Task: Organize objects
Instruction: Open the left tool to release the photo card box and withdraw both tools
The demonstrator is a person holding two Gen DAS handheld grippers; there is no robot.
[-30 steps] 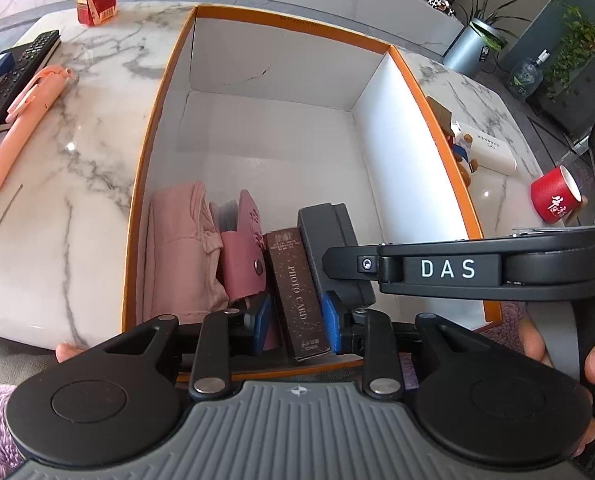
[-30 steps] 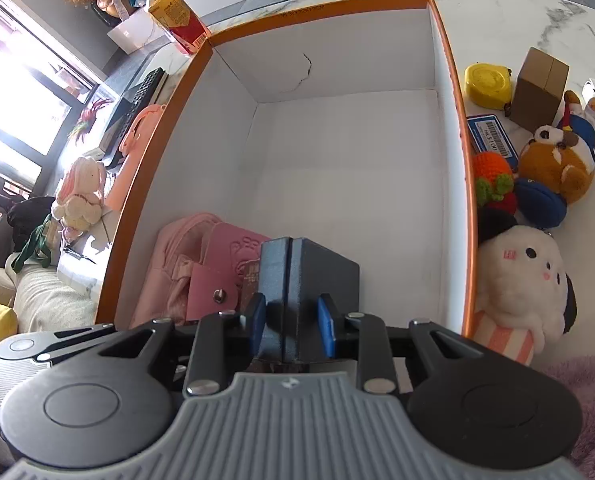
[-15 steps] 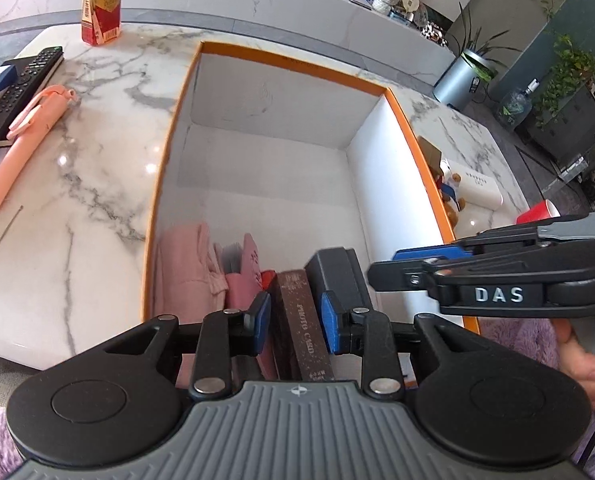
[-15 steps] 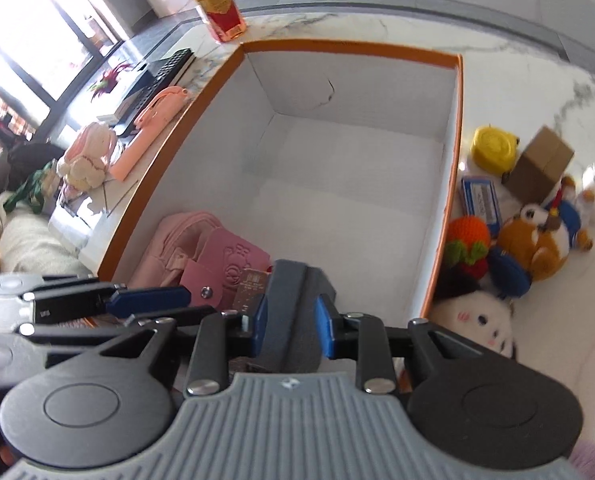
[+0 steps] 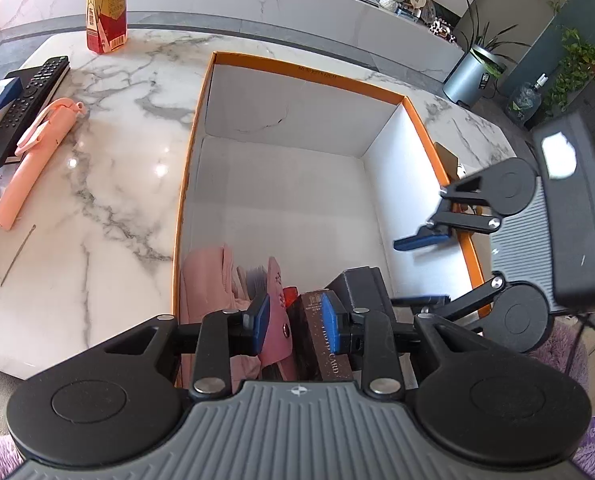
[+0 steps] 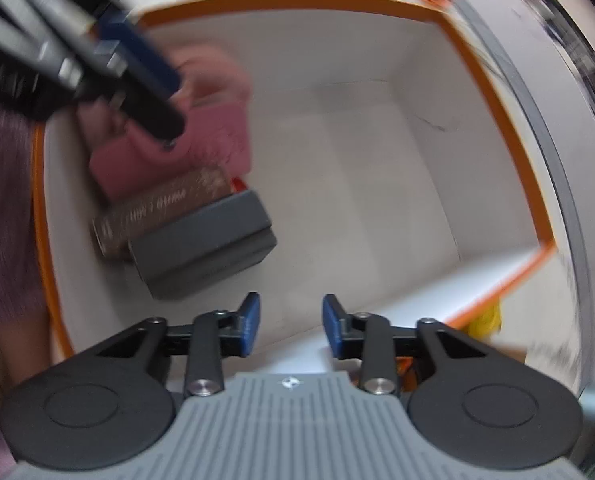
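Sorting items into the orange-rimmed box (image 5: 413, 112)

Right gripper (image 6: 291, 326) having just been opening, spread and empty over the white floor; dark grey case (image 6: 205, 248) lying released beside the brown photo-card box (image 6: 161, 208) (near corner); left gripper (image 5: 293, 324) partly closed around that box, contact unclear.

Count from my two wrist cams:
- 1 orange-rimmed box (image 5: 193, 168), on the table (image 5: 97, 184).
- In the box, 4 items packed along one wall: 1 pale pink pouch (image 5: 205, 284), 1 darker pink wallet (image 5: 275, 320), 1 brown photo card box (image 5: 317, 344), 1 dark grey case (image 5: 361, 284). A small red bit shows between them; can't tell if it counts as a fifth.
- On the table outside the box: 1 drink carton (image 5: 106, 12), 1 black remote (image 5: 29, 96), 1 pink selfie stick (image 5: 33, 156).
- 2 hand-held grippers: my left hand-held gripper (image 5: 293, 318), my right hand-held gripper (image 6: 291, 326).
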